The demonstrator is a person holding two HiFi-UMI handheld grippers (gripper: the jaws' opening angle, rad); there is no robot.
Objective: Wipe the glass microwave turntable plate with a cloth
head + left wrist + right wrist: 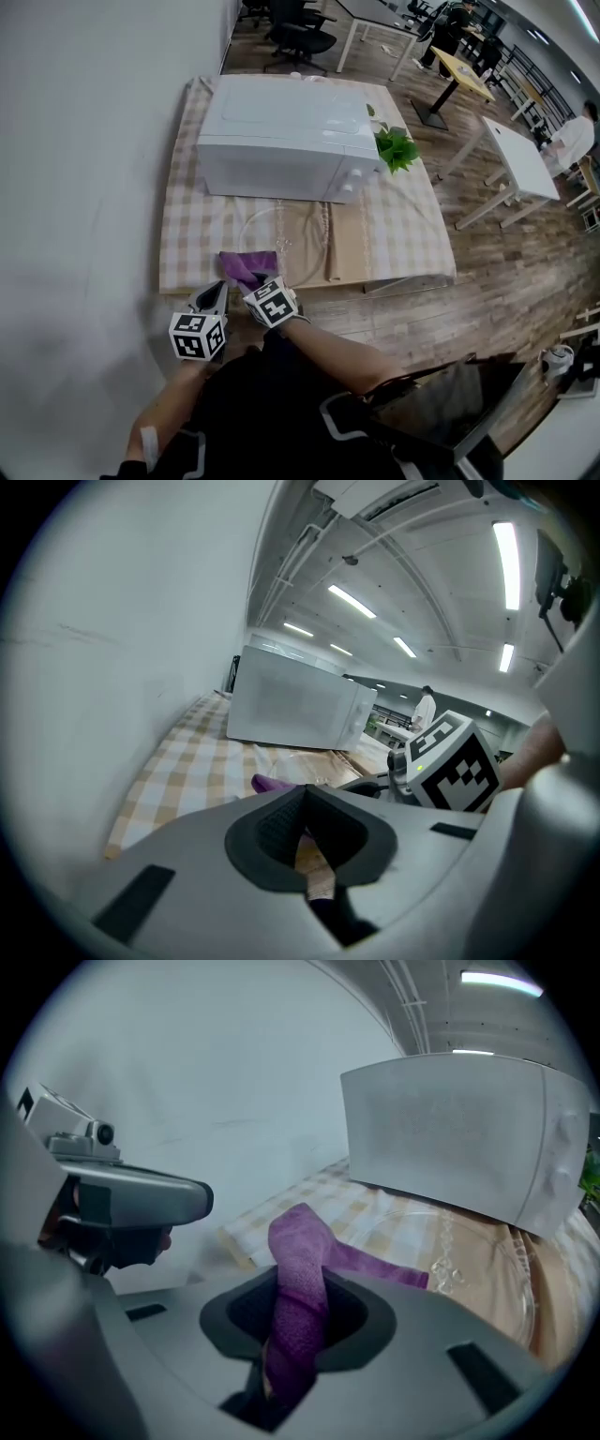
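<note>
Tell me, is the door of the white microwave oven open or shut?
Shut. The white microwave oven has its door flush with the front face, no gap showing.

Microwave (281, 141): fills the far half of the counter (192, 248); wall (84, 187) close along the left edge, plant (397, 148) at its right corner. Near half: open strip, holding only the flat glass plate (286, 246); right edge unobstructed.
</note>
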